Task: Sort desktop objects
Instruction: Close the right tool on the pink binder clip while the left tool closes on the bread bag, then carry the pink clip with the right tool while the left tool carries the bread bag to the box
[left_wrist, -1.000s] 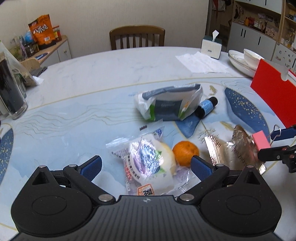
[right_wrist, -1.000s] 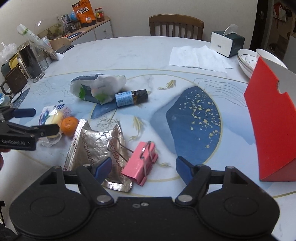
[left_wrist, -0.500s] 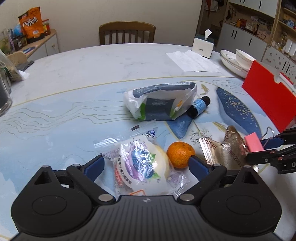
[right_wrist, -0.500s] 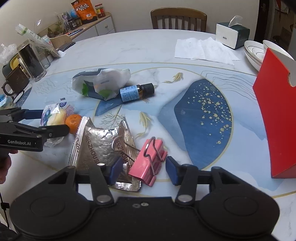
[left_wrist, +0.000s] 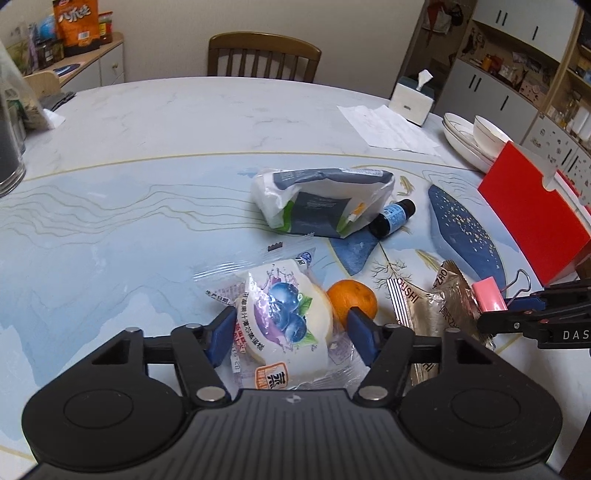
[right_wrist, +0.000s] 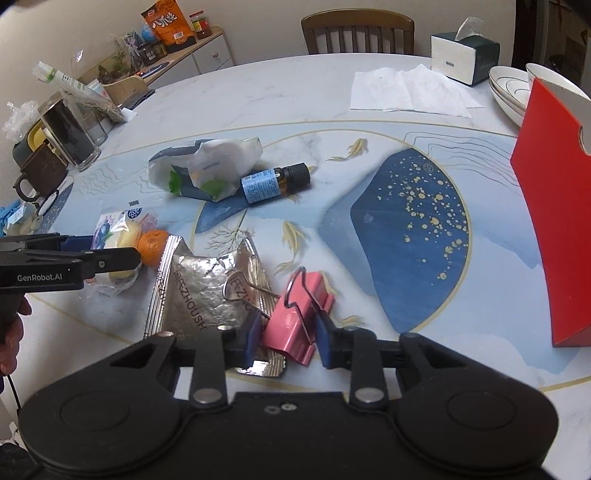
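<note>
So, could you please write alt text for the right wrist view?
The right gripper has its blue fingers either side of a pink binder clip lying partly on a crumpled silver foil packet, on a blue-patterned marble table.

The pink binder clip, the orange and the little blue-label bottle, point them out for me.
pink binder clip (right_wrist: 295, 328), right wrist view, on its pink body.
orange (left_wrist: 352, 297), left wrist view, on its peel.
blue-label bottle (right_wrist: 263, 187), right wrist view, on the blue label.
</note>
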